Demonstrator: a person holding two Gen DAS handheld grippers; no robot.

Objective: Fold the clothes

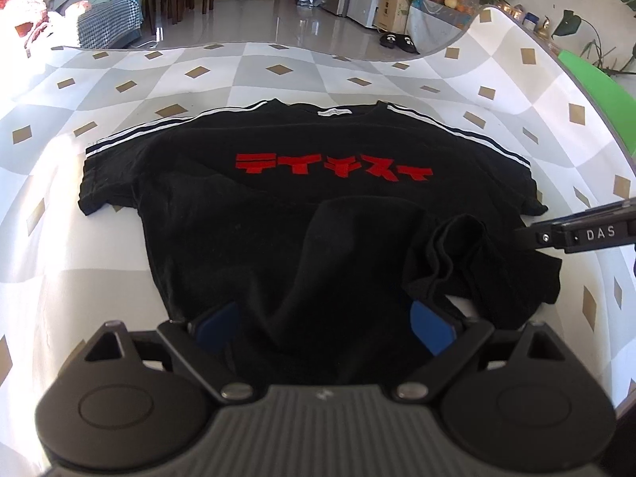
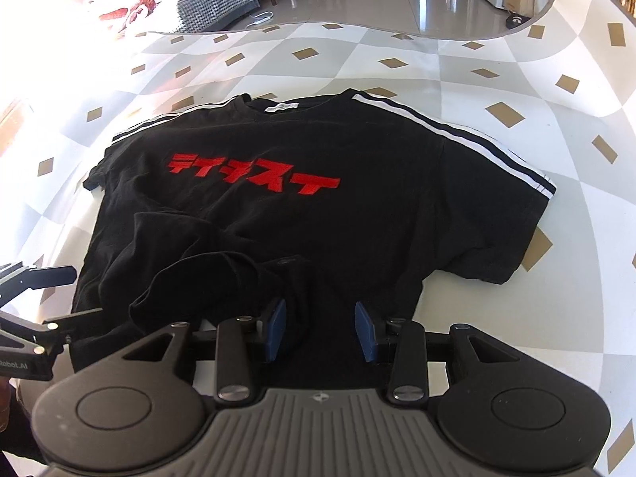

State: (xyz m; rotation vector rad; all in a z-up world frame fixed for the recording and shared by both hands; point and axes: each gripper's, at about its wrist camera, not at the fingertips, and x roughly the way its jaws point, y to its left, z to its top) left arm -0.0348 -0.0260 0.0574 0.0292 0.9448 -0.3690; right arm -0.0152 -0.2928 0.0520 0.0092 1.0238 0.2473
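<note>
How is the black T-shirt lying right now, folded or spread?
Mostly spread: the black T-shirt lies face-up, both sleeves out; only its bottom hem is bunched and lifted.

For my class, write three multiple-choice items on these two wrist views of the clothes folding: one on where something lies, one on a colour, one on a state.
1. Where does the T-shirt's collar lie?
A. At the far edge, away from the grippers
B. Right under the grippers
C. Hanging off the table

2. What colour is the lettering on the chest?
A. White
B. Red
C. Yellow

3. How does the lower hem look?
A. Smooth and flat
B. Bunched and lifted into folds
C. Rolled up to the collar

Answers:
1 A: the T-shirt has its collar farthest from the left gripper and right gripper, on the checked tablecloth.
2 B: the lettering is red on black.
3 B: the hem is rumpled into raised folds near the grippers.
</note>
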